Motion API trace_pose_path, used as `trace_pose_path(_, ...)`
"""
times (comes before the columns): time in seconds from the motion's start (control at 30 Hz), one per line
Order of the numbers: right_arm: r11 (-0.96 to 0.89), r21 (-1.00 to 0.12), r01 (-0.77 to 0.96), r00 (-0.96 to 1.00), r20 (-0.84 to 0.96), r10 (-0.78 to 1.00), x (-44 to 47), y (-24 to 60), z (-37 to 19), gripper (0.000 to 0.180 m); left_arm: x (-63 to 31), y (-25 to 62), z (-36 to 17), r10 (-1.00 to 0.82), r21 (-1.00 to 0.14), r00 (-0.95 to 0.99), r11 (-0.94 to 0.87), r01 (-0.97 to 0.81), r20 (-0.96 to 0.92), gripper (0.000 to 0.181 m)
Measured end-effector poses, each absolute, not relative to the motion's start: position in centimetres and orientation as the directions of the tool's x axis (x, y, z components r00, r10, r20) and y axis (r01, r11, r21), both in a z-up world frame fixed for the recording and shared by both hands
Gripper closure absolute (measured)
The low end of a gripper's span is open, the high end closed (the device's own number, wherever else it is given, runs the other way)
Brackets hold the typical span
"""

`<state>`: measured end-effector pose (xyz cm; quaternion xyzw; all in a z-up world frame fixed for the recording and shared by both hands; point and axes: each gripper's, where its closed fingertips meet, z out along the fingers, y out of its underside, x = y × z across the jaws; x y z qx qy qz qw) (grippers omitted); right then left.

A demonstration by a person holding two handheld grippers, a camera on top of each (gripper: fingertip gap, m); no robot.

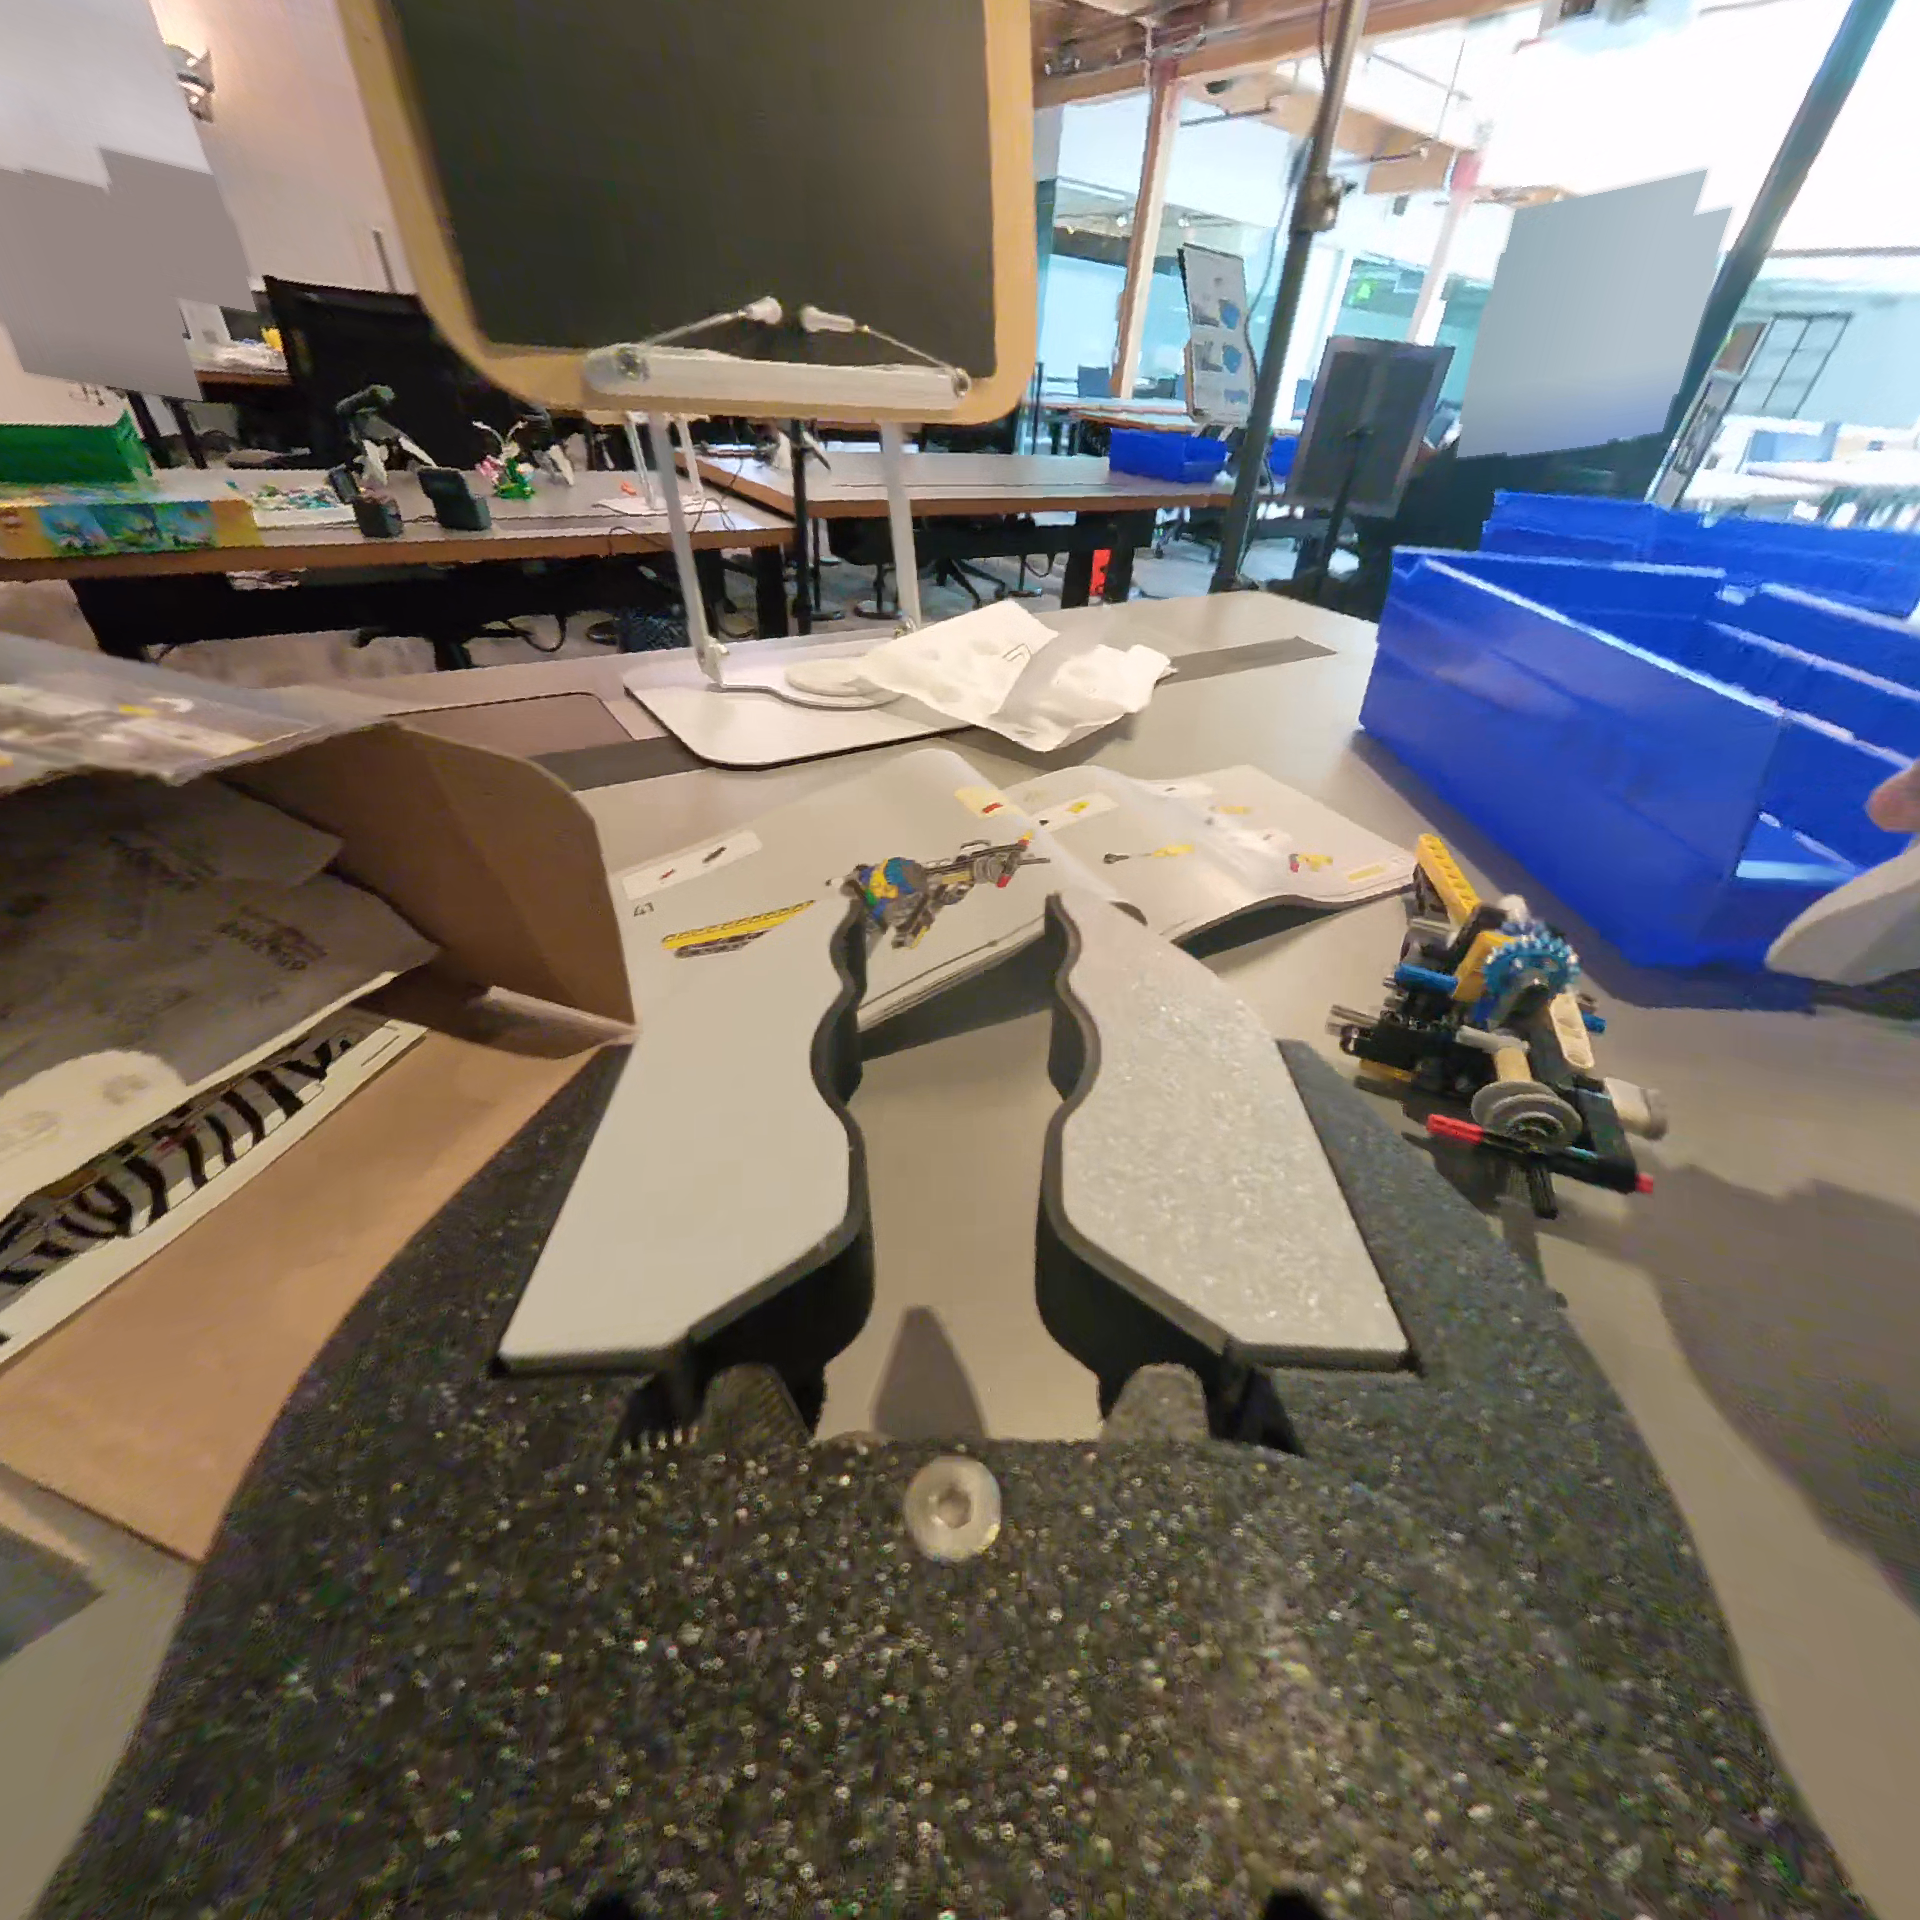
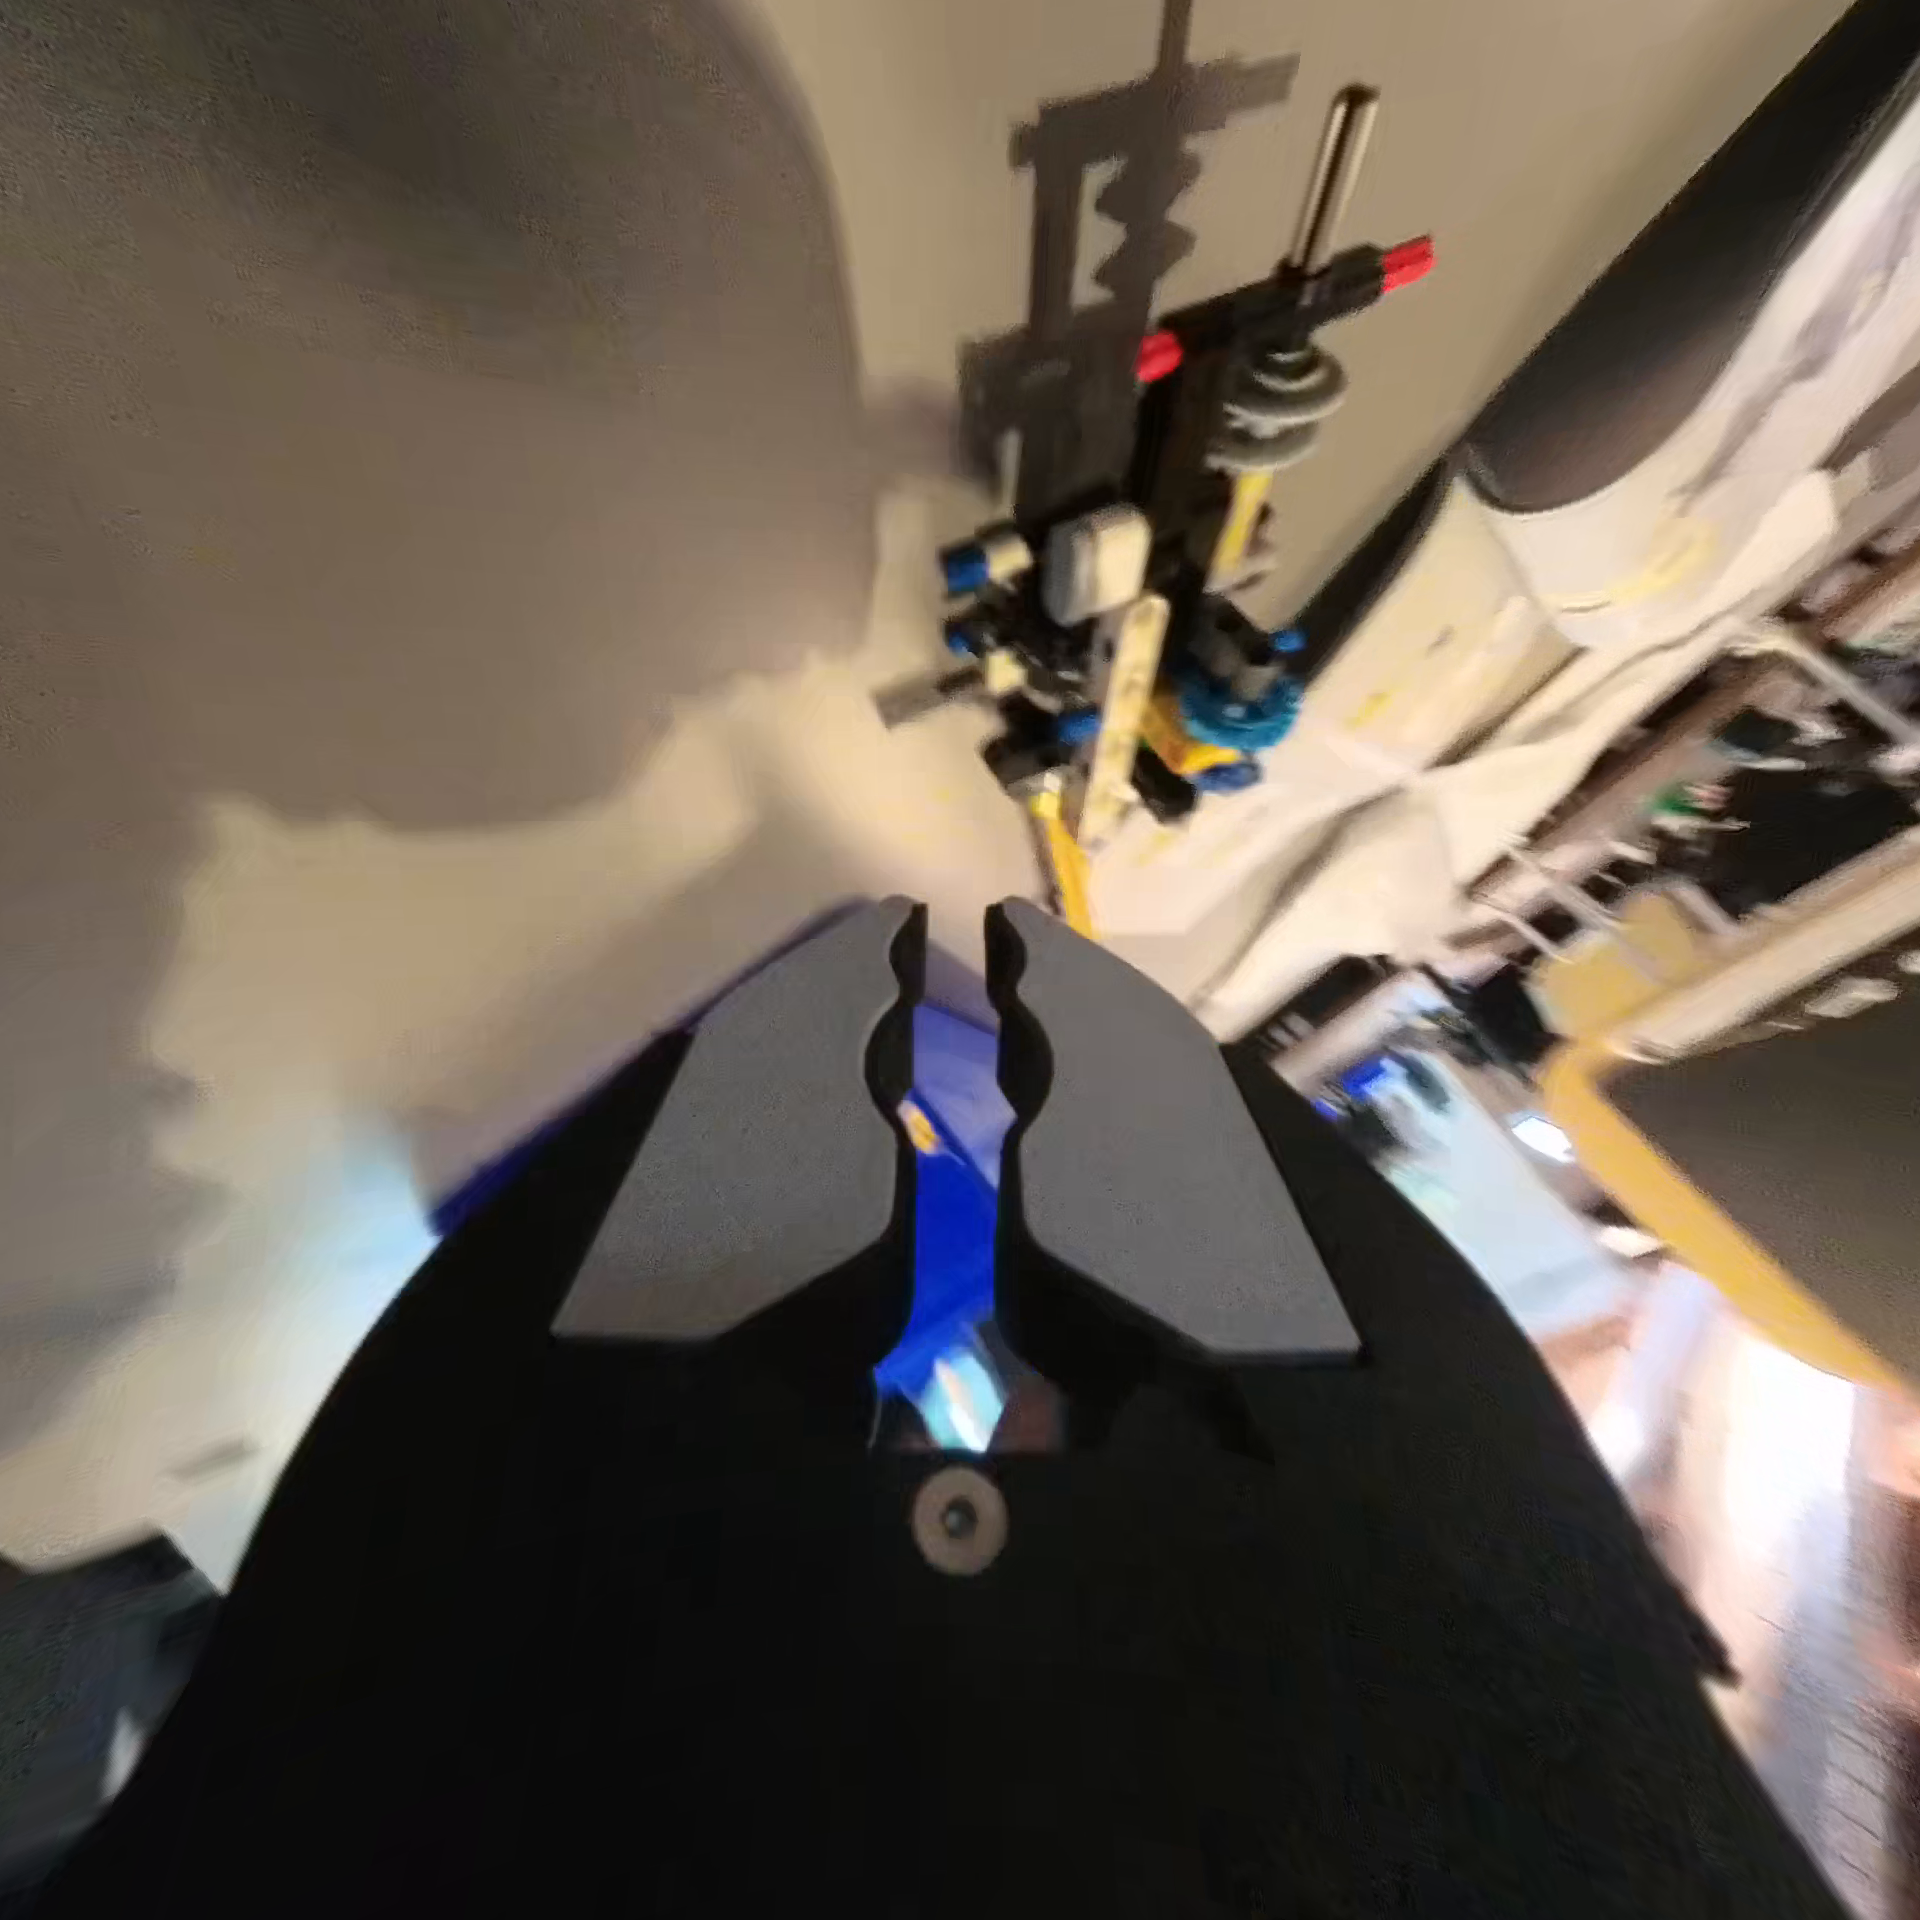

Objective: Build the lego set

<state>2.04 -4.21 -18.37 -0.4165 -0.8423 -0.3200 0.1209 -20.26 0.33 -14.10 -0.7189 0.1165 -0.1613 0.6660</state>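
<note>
Grey tabletop [image 1: 1299, 717] fills the middle of the left wrist view, and the partly built lego model [image 1: 1496, 1049] is seen lying on it at the right centre of the frame, to the right of the left gripper [image 1: 951, 920] and apart from its fingers. The left gripper's fingers are spread wide with nothing between them; their tips are seen over the near edge of the open instruction booklet [image 1: 935, 883], which lies at frame centre. An open cardboard box [image 1: 436, 852] stands close on the left, and blue bins [image 1: 1621, 727] line the right side; bare table is left between booklet and bins, around the model.

In the blurred right wrist view, the model [image 2: 1132, 582] is seen at the upper centre, ahead of the right gripper [image 2: 956, 920] and slightly right of it, untouched. The right gripper's fingers are drawn close, with a narrow gap left; nothing is seen gripped. A blue bin [image 2: 951, 1195] shows through that gap, below the fingers. Open tabletop [image 2: 416, 416] is seen at upper left.
</note>
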Motion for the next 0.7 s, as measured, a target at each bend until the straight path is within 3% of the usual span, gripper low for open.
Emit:
trace_pose_path(0.13,0.397,0.664,0.634,-0.753,0.413,0.513,0.4,-3.5,-14.9,0.169,-21.8,0.0,-13.7,-0.347,-0.992,0.929,-0.071,0.108,0.126,0.148)
trace_pose_path(0.27,0.288,0.779,0.557,-0.805,0.421,0.419,-1.4,-3.1,-11.0,0.167,-23.0,-0.5,-13.4,-0.329,-0.983,0.927,-0.055,0.173,0.181,0.148)
trace_pose_path(0.4,0.332,0.774,0.540,-0.820,0.393,0.417,-3.2,-4.8,-9.8,0.168,-23.4,-0.5,-13.4,-0.326,-0.978,0.922,-0.058,0.203,0.210,0.148)
trace_pose_path(0.57,0.430,0.682,0.592,-0.775,0.335,0.535,-4.0,-5.6,-11.8,0.165,-22.7,-0.6,-13.4,-0.341,-0.986,0.926,-0.053,0.155,0.164,0.148)
trace_pose_path(0.7,0.464,0.668,0.582,-0.795,0.347,0.499,-4.6,-6.5,-12.6,0.162,-22.2,-0.6,-13.6,-0.354,-0.991,0.925,-0.057,0.124,0.137,0.148)
